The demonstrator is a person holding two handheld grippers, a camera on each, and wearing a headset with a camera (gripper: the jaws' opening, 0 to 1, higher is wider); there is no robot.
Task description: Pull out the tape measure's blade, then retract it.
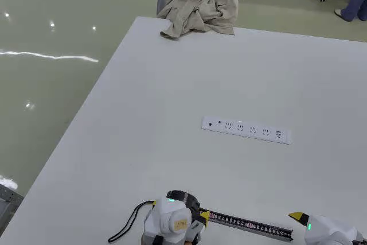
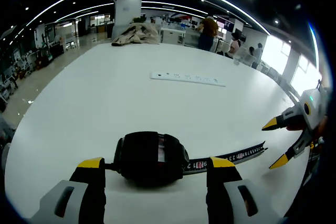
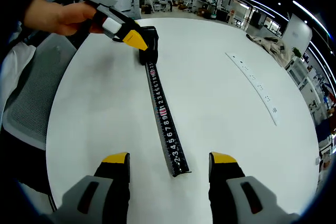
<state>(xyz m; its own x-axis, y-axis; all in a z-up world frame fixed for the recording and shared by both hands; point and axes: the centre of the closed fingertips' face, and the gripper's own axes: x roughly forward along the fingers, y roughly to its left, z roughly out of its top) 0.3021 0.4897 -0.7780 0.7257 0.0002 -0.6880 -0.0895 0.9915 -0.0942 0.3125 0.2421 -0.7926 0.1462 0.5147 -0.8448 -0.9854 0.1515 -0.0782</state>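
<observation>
While the rounded black plastic tape measure [image 2: 151,157] is sitting on the white table [image 1: 172,84] within the parted left gripper [image 2: 157,162], its dark numbered blade [image 3: 164,116] is lying extended to the released right gripper [image 3: 169,157] — ungripped, so retracting is likely risking whiplash and a skid.

table [image 1: 143,113]: white, matt, smooth, looked like laminate.
floor [image 1: 57,27] left of it: pale green, high gloss, mirrored ceiling lights.
jacket [image 1: 200,1] at far edge: beige cloth, soft, heavily creased.
power strip [image 1: 245,129] mid-table: white plastic, smooth, low sheen.
tape measure case [image 2: 151,157] near edge: black, plastic or rubber, faint sheen on top.
blade [image 3: 164,119]: dark, satin, white print; base material unclear.
lanyard [image 1: 129,222]: black cord, matt.
left gripper [image 2: 157,162], right gripper [image 3: 169,157]: grey-white matt plastic, jaw ends yellow, smooth.
</observation>
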